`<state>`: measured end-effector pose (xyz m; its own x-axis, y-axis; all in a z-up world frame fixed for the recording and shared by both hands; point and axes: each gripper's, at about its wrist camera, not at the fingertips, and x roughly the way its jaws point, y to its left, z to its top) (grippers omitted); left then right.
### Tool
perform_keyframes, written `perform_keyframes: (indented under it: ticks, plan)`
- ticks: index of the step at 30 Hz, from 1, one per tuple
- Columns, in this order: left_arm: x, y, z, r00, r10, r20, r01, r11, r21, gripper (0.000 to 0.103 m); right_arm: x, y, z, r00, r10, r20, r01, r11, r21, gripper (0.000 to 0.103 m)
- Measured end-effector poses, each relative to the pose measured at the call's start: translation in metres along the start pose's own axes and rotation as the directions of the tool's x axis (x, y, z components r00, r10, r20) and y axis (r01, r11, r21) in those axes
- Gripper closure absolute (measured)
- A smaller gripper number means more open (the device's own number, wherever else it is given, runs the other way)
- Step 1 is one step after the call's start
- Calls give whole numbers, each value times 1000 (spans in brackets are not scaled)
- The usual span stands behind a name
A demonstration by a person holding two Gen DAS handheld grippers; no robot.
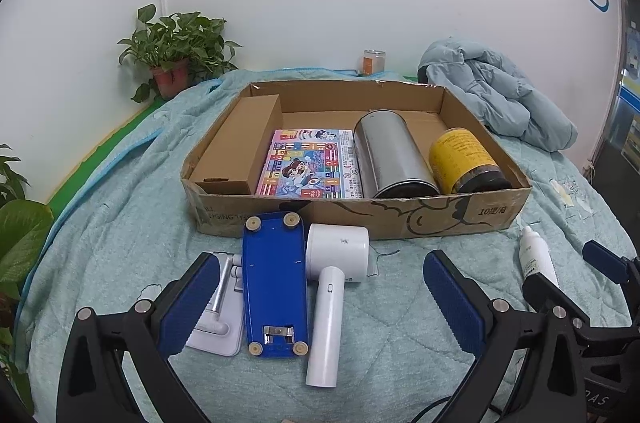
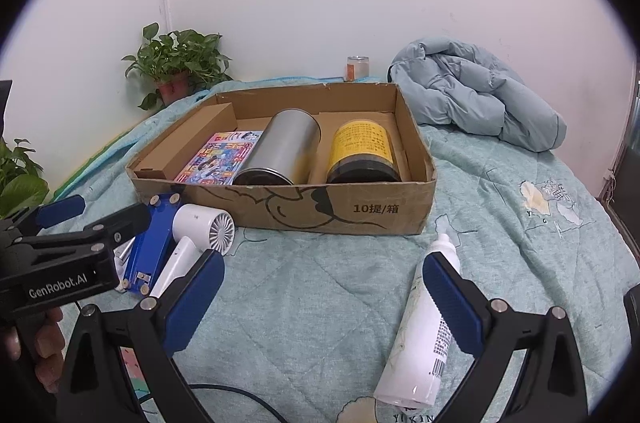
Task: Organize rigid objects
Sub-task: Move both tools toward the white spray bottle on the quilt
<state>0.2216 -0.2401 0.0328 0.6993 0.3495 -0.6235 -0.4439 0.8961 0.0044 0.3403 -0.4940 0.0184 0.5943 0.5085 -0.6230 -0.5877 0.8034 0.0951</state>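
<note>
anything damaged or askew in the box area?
The cardboard box has a ragged, torn front rim and worn corners. Inside, the silver tin and yellow-labelled jar lie on their sides rather than upright. Nothing spilled.

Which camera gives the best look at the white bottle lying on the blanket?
The right wrist view: the white bottle lies there nearly whole, label and nozzle visible. In the left wrist view the white bottle sits at the edge, its lower part hidden behind the right hand-held gripper.
</note>
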Motion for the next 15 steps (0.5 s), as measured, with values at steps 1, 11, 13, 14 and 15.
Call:
perform_keyframes:
  ticks: [1,11,13,14,15]
  plan:
    - [0,0,0,1000,-7,-1,7,1000,-3,0,-1,-1,-1,1000,1,1,-1,1000,1,3]
    - [36,-14,-5,972,-172,-161,173,985,-9,0,1,-60,-26,998,10,-55,-5,995,96,4]
    - [45,-28,-8,958,-202,-201,210,978,16,0,10,-81,-35,993,30,-113,-12,987,160,7]
    - [49,-36,-11,953,-215,-214,226,974,24,0,14,-89,-40,988,55,-142,-26,979,200,14]
    - [53,-43,-12,943,-236,-232,249,968,27,0,18,-94,-43,984,70,-163,-33,975,220,18]
